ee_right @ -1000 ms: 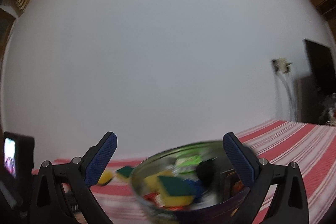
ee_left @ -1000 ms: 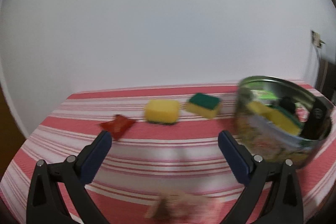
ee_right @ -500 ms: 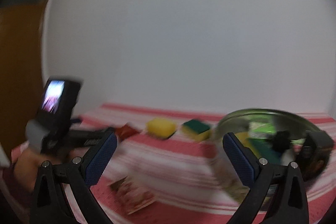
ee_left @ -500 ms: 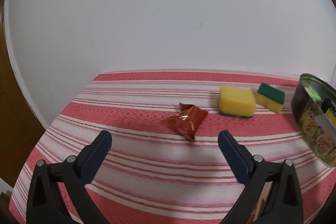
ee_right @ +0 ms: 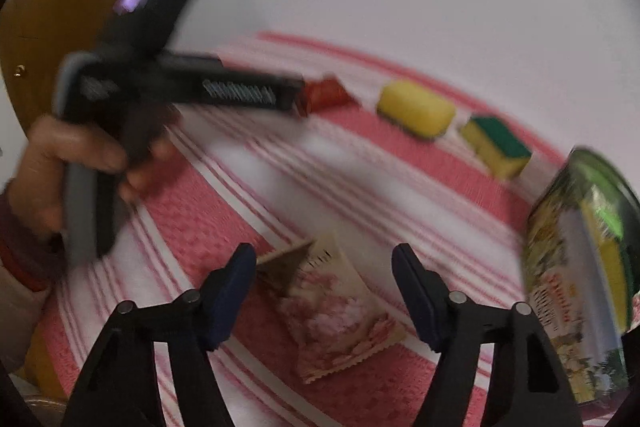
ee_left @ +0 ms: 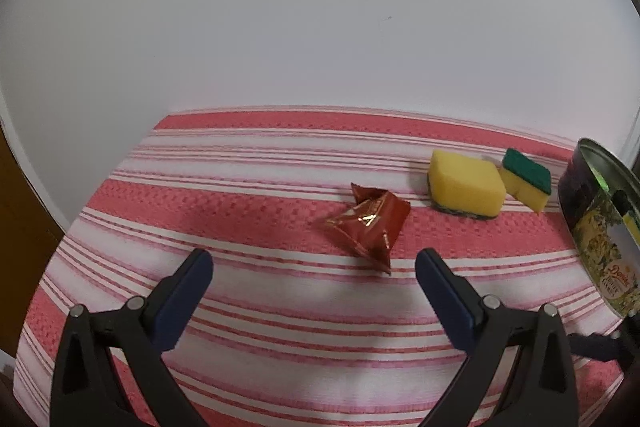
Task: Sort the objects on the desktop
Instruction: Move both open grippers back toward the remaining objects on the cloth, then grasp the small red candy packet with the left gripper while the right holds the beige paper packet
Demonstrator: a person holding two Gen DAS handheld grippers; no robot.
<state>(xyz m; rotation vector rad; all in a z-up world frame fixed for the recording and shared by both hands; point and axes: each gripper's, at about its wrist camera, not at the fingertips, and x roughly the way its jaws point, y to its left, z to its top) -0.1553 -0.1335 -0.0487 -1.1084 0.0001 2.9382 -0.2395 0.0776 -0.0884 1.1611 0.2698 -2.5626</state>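
Left wrist view: our left gripper point(ee_left: 314, 265) spread, empty, red wrapper point(ee_left: 368, 223) mid-frame.
Right wrist view: our right gripper point(ee_right: 323, 267) closing around pink packet point(ee_right: 336, 311), lower centre.

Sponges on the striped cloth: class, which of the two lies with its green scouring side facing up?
The smaller sponge nearest the tin shows green on top; its neighbour, the larger sponge, shows plain yellow on top.

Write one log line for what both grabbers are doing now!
left hand-held gripper: open, facing red wrapper | right hand-held gripper: closing around pink packet
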